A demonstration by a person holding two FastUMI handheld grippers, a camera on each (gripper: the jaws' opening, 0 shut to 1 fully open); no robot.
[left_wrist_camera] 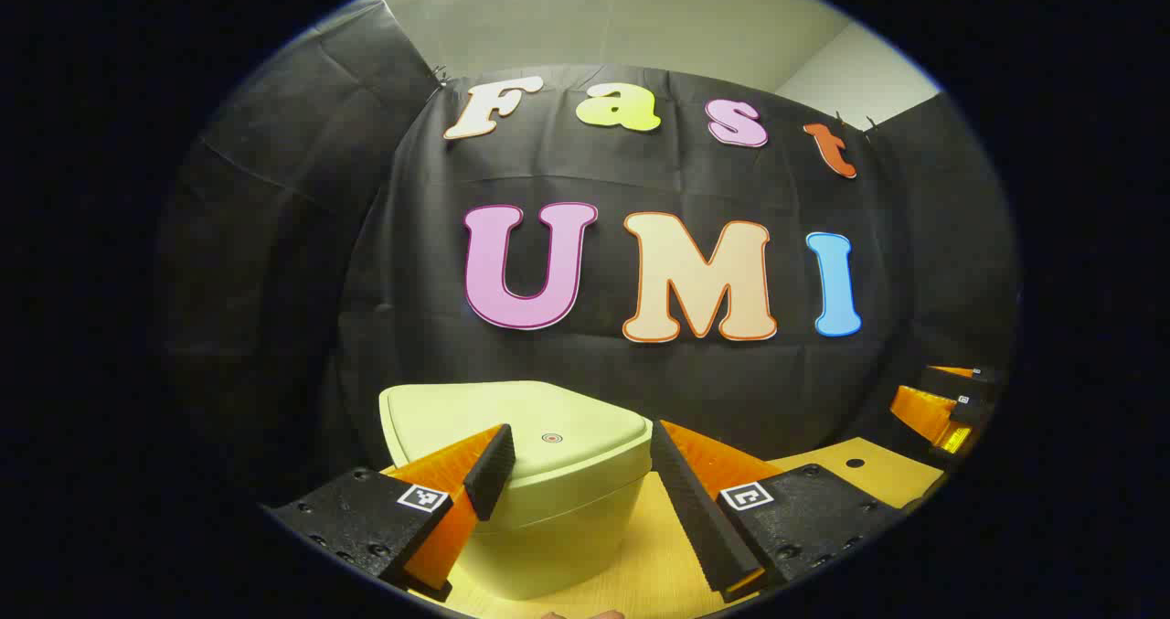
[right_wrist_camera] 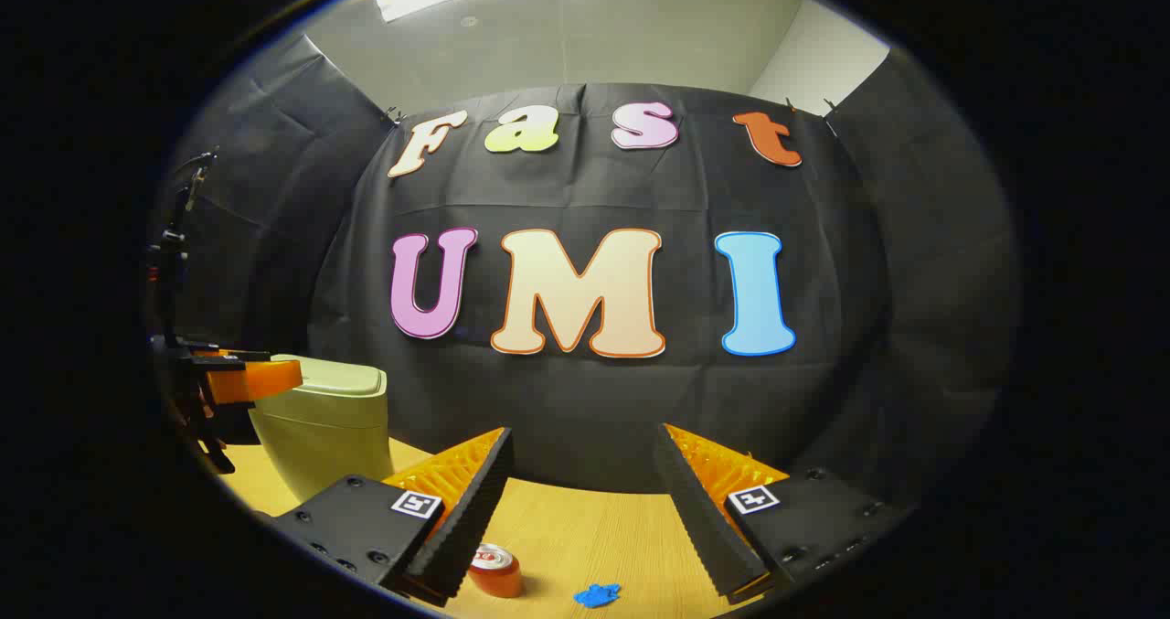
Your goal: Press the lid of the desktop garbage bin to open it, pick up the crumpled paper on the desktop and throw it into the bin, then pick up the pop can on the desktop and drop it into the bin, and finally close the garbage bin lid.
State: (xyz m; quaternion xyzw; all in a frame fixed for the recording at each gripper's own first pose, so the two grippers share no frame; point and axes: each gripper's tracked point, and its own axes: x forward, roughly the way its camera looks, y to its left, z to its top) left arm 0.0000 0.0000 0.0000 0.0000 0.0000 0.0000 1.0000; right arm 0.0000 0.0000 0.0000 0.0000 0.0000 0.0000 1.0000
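1. Our left gripper (left_wrist_camera: 582, 473) hangs with its jaws spread wide, just in front of the pale green garbage bin (left_wrist_camera: 539, 500); nothing sits between the fingers, and the left finger overlaps the bin's near corner in the left gripper view, though we cannot tell whether it touches.
2. We see the bin's lid (left_wrist_camera: 512, 422) lying flat and closed, with a small round mark near its middle (too small to make out further).
3. We find the bin standing on the wooden desktop (left_wrist_camera: 640, 573); its base is cut off at the bottom edge.
4. Our right gripper (right_wrist_camera: 582, 482) is likewise spread open and empty, held above the desktop (right_wrist_camera: 567, 528), well apart from the bin (right_wrist_camera: 324, 427), which stands far to the left in the right gripper view.
5. We spot the pop can (right_wrist_camera: 496, 570) on the desktop just beside the right gripper's left finger, partly hidden behind it.
6. We note the blue crumpled paper (right_wrist_camera: 598, 593) lying near the can, cut off at the lower edge.
7. We catch the left gripper (right_wrist_camera: 247, 381) again at the far left of the right gripper view, overlapping the bin's lid; the shadow there hides most of its body.
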